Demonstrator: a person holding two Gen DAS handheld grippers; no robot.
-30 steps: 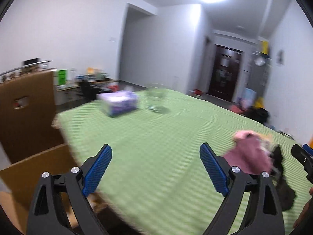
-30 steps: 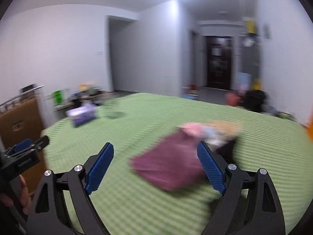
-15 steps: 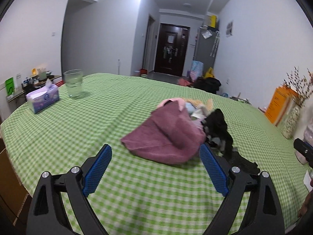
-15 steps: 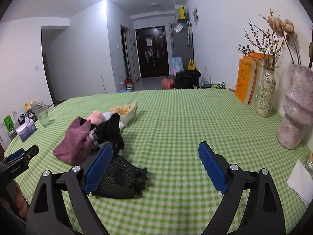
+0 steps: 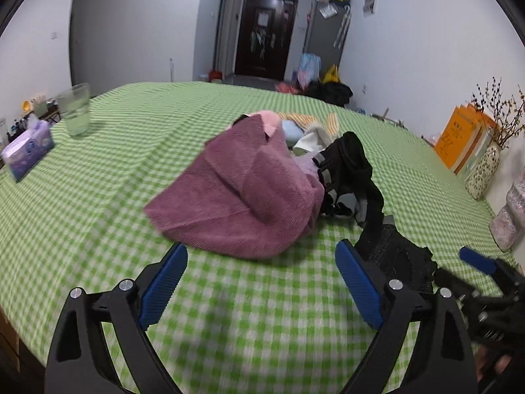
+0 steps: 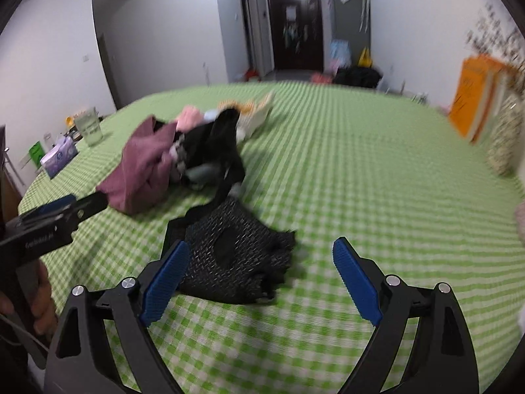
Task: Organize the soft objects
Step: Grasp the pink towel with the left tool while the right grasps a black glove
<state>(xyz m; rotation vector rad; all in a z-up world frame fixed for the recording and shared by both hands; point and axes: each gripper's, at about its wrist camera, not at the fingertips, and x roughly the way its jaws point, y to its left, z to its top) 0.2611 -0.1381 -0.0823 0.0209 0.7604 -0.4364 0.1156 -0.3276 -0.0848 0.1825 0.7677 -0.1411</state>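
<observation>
While gaping, right tool flanks black glove.

We are seeing a green-and-white checked cloth covering the surface. A mauve towel is lying mid-surface beside a black garment, with pink, pale blue and orange-striped pieces behind. A black mesh glove is showing near the front edge. Both tongs are wearing blue ribbed pads on black frames. An orange book is standing at the right edge.

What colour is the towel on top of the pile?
Dusty purple-pink towel, clearest in the left wrist view.
</observation>
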